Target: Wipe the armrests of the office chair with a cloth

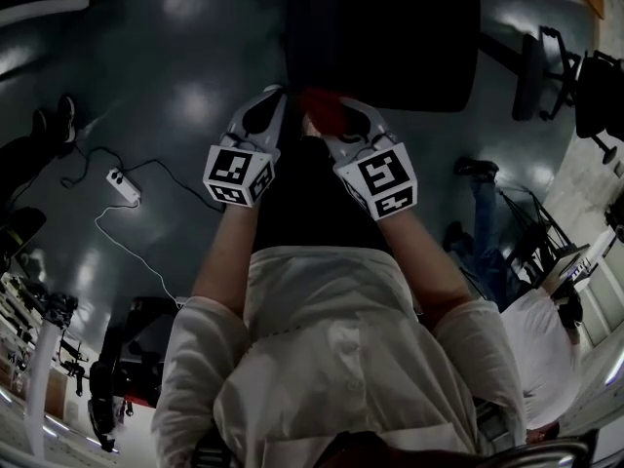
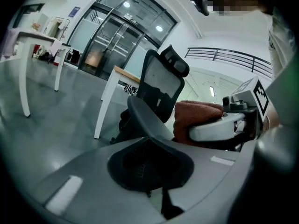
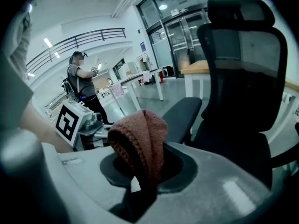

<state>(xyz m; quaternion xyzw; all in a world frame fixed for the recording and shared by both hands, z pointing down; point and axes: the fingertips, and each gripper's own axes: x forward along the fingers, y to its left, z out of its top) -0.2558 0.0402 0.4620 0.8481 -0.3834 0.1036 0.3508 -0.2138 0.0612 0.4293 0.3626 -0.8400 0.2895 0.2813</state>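
Note:
A black office chair (image 1: 390, 37) stands just ahead of me on the grey floor. My right gripper (image 1: 330, 115) is shut on a reddish-brown cloth (image 1: 320, 105), which bulges up from between its jaws (image 3: 140, 141). In the right gripper view, one dark armrest (image 3: 183, 112) lies just beyond the cloth, beside the mesh backrest (image 3: 243, 69). My left gripper (image 1: 271, 100) is close beside the right one, shut with nothing in it (image 2: 150, 171). The left gripper view has an armrest (image 2: 142, 118) right in front, with the cloth (image 2: 196, 118) next to it.
A white power strip (image 1: 124, 185) with cables lies on the floor at left. More chairs (image 1: 546, 66) stand at the far right. Other people are about (image 3: 81, 85), one near my right side (image 1: 546, 330). White tables (image 2: 28, 41) stand further off.

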